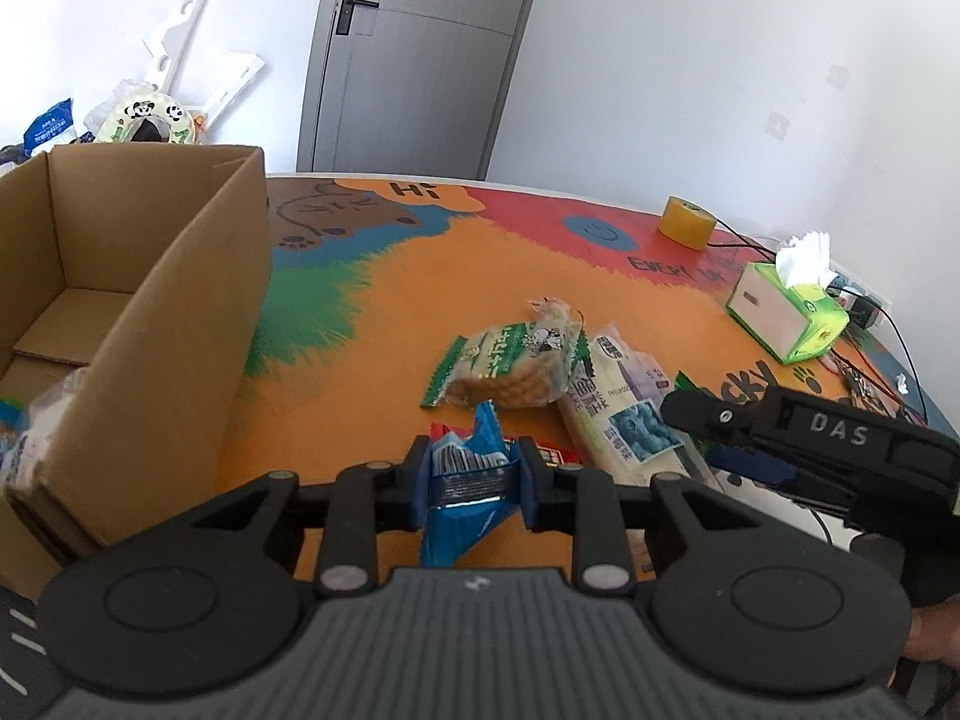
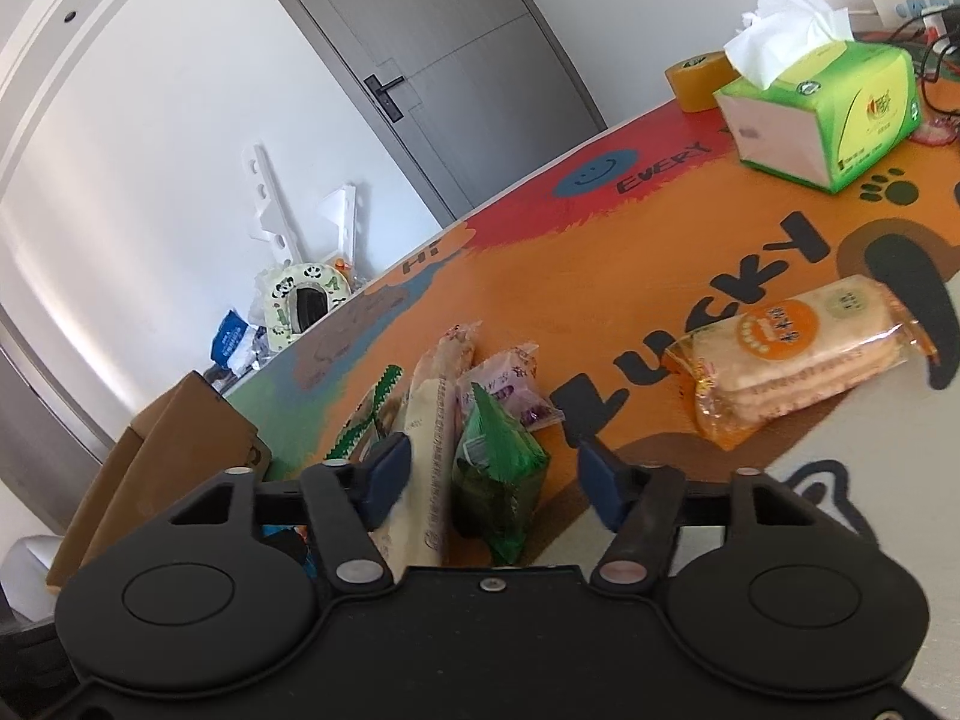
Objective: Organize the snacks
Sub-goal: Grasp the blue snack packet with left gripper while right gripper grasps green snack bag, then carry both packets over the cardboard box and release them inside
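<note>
Beside the cardboard box (image 1: 150, 300), a blue snack packet (image 1: 468, 474) is clamped by the left gripper (image 1: 469, 480), while a green packet (image 2: 501, 474) is straddled, untouched, by the parted right gripper (image 2: 492, 474).

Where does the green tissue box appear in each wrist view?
Left wrist: tissue box at the right edge, on the far side of the table.
Right wrist: tissue box at upper right.
Shared landmark: the yellow tape roll just beyond it.

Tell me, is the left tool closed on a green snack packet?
No, the left tool is clamped on a blue snack packet; the green packet sits between the right tool's open jaws.
</note>
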Demonstrator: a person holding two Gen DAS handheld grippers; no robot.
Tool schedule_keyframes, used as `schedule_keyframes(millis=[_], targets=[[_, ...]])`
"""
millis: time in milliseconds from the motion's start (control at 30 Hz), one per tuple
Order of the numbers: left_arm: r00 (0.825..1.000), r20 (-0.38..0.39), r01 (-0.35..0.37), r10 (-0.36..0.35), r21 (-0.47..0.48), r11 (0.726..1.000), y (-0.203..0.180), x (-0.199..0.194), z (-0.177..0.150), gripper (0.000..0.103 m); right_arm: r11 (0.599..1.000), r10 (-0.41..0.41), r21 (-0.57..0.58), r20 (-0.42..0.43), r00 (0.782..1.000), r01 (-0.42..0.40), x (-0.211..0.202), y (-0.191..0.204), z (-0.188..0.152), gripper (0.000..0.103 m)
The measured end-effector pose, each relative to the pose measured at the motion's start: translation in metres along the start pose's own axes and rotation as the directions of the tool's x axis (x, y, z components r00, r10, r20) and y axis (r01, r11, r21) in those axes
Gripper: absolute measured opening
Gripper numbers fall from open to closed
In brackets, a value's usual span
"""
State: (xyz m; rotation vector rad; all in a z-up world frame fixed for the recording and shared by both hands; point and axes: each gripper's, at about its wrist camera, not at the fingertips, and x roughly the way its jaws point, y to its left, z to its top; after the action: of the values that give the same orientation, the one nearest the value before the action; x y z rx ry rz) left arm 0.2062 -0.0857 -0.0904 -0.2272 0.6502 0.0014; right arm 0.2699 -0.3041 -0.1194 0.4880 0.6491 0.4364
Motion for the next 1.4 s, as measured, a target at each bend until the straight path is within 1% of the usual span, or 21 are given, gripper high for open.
schedule_keyframes(millis=[33, 167, 233, 467, 700, 900, 1067, 1400], targets=[[1.0, -0.001, -0.002, 0.002, 0.0, 1.0, 0.0, 0.0, 0.0, 0.027, 1.0, 0.005, 0.013, -0.011, 1.0, -0.005, 0.002, -0.001, -0.001, 0.051], [1.0, 0.003, -0.005, 0.005, 0.002, 1.0, 0.0, -0.005, 0.0, 0.027, 1.0, 0.005, 0.021, -0.02, 1.0, -0.005, 0.0, -0.003, -0.004, 0.029], [1.0, 0.009, -0.004, 0.004, 0.002, 1.0, 0.0, -0.008, 0.001, 0.027, 1.0, 0.009, 0.03, -0.021, 1.0, -0.009, -0.005, -0.004, -0.006, 0.028], [0.999, 0.039, 0.006, -0.006, 0.005, 1.0, -0.001, -0.024, 0.003, 0.027, 1.0, -0.018, 0.006, 0.032, 0.999, 0.018, -0.029, 0.001, -0.004, 0.028], [0.997, 0.071, 0.011, -0.012, 0.005, 1.0, -0.003, -0.042, 0.004, 0.027, 1.0, -0.014, -0.024, 0.057, 0.998, 0.015, -0.048, 0.011, -0.004, 0.028], [0.994, 0.108, 0.013, -0.013, 0.0, 1.0, 0.0, -0.059, 0.009, 0.027, 0.998, 0.004, -0.061, 0.08, 0.997, 0.001, -0.062, 0.028, -0.004, 0.028], [0.99, 0.138, 0.014, -0.013, -0.005, 1.0, 0.004, -0.072, 0.013, 0.027, 0.995, 0.035, -0.099, 0.092, 0.995, -0.026, -0.069, 0.042, -0.003, 0.028], [0.98, 0.197, -0.004, 0.01, -0.031, 1.0, 0.022, -0.097, 0.022, 0.027, 0.987, 0.073, -0.148, 0.112, 0.991, -0.056, -0.072, 0.074, -0.001, 0.028]])
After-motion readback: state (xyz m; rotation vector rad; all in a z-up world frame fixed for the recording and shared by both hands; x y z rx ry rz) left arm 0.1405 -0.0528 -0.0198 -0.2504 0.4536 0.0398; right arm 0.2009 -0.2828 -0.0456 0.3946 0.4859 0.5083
